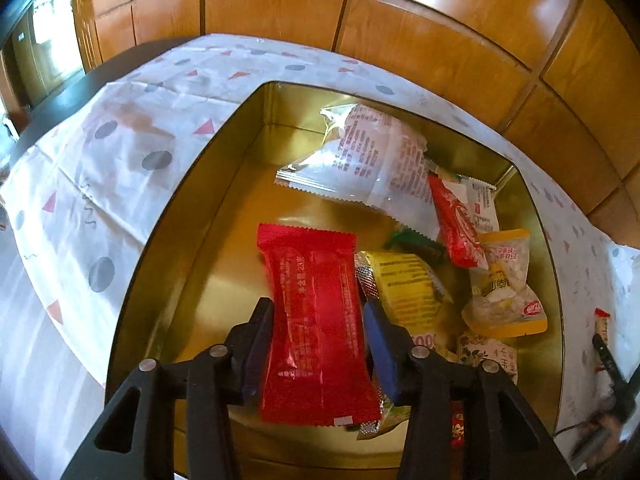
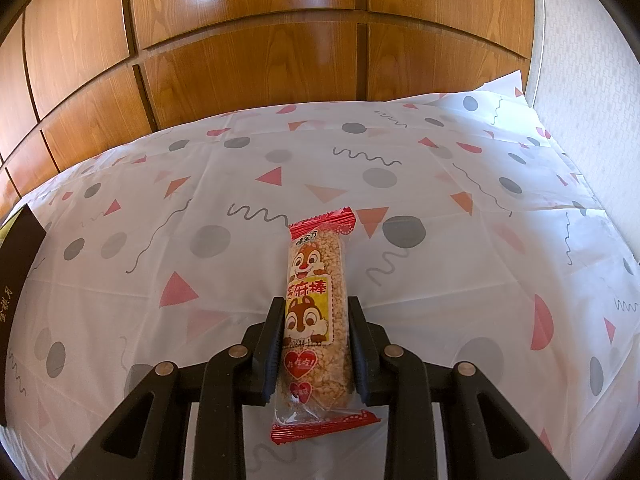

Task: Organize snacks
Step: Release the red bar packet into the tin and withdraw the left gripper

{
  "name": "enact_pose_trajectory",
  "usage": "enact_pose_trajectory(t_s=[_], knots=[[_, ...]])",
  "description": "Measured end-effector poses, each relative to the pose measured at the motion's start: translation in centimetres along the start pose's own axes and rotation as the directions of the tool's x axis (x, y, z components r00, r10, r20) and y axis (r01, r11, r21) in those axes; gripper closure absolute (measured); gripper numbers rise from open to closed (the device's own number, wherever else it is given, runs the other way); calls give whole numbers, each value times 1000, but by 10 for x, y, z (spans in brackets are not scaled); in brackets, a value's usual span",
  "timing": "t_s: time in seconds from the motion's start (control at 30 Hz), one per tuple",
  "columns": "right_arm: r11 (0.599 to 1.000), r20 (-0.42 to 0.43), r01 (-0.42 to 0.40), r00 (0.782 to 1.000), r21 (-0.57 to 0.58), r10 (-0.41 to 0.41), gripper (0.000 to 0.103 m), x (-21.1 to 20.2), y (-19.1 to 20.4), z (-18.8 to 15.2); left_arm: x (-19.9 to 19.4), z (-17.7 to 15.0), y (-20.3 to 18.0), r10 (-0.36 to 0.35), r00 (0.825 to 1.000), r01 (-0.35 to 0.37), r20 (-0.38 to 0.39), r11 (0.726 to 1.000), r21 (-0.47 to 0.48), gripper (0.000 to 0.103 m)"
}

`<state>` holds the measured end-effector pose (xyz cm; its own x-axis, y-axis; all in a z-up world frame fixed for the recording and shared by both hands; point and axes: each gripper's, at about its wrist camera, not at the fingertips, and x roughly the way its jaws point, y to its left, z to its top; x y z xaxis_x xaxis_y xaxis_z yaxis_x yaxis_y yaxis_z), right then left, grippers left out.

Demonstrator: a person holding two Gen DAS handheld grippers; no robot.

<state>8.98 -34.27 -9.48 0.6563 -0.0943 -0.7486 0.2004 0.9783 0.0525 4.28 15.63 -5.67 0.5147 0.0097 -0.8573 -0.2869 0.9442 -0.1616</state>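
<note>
My left gripper [image 1: 318, 310] is shut on a red snack packet [image 1: 316, 320] and holds it above the open gold tin [image 1: 180, 248]. In the tin lie a large clear-and-white packet [image 1: 372, 160], a yellow packet [image 1: 404, 284], a small red packet [image 1: 456, 224] and a yellow-ended candy bag [image 1: 504, 288]. My right gripper [image 2: 316, 304] is shut on a long sesame stick packet [image 2: 314, 320] with a chipmunk picture and red ends, held over the tablecloth [image 2: 440, 240]. The right gripper also shows at the left wrist view's right edge [image 1: 604, 356].
The table is covered by a white cloth with grey dots and pink triangles [image 1: 100, 168]. A wooden panelled wall [image 2: 240, 52] stands close behind it. A dark box edge [image 2: 16, 264] shows at the left of the right wrist view. A pale wall [image 2: 592, 80] stands at the right.
</note>
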Motion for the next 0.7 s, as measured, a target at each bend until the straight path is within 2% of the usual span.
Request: enact_pose_trajectory(t_s=[0.17,0.27,0.37,0.47,0.7], knots=[[1000,0,4,1000,-5,-4,74,0,1,0,-22,-7,-8,72,992,-73,100,997,8,54],[1000,0,6,1000,-7,-6,74,1,1,0,-43,-12,-16,100,977,-102,186,995,0,49],[1000,-1,11,1000,-11,-11,74,0,3,0,-67,-18,-30,99,954,-115,283,992,42,49],[1000,-1,13,1000,-13,-13,74,0,3,0,-84,-21,-40,86,936,-117,342,991,69,46],[999,-2,28,1000,-19,-28,74,-1,6,0,-114,-19,-49,97,900,-138,425,988,67,42]])
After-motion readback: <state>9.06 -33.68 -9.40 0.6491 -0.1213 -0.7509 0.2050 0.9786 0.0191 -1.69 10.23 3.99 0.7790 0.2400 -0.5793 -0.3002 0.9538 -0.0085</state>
